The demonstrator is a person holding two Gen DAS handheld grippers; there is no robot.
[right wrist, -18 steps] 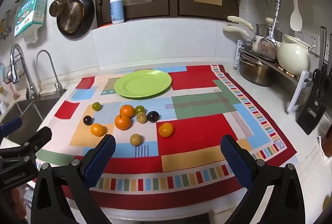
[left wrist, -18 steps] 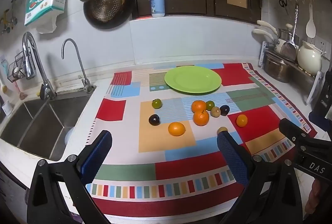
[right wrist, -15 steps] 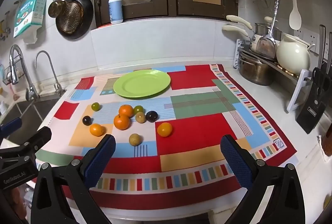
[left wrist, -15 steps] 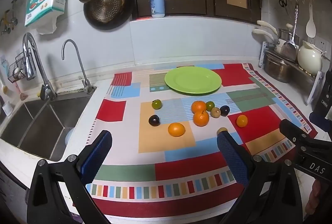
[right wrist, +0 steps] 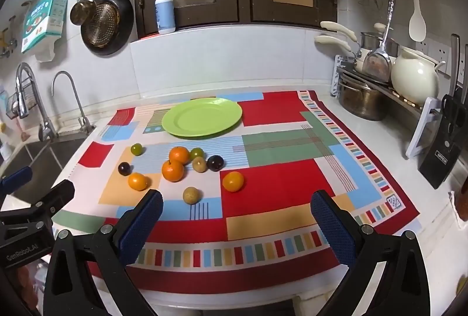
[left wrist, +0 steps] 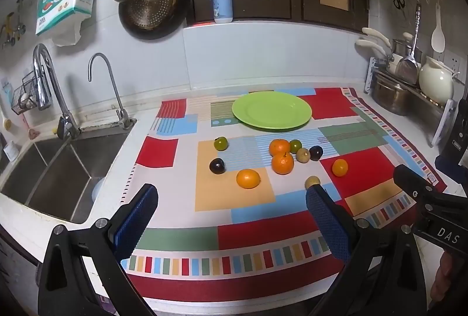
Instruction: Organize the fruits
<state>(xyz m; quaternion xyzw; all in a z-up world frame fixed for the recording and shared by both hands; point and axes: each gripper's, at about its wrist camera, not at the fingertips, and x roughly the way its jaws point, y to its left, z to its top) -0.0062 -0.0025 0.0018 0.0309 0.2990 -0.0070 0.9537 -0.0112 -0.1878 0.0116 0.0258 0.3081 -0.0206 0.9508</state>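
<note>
Left wrist view: left gripper (left wrist: 231, 209) spread wide, nothing between the blue pads, hanging above a patchwork cloth (left wrist: 263, 231) on a white counter. Sink (left wrist: 55, 169) and two taps to the left, pan (left wrist: 152, 4) on the tiled wall, dark cabinets above. Empty green plate (left wrist: 272, 109) at the back; fruits (left wrist: 282, 163) scattered loose in front of it.

Right wrist view: right gripper (right wrist: 237, 212) likewise released and empty. Same fruits (right wrist: 173, 170) mid-cloth, pots and knife block (right wrist: 443, 150) to the right.

Black fingers (left wrist: 140, 210) with blue pads (silver screws)
</note>
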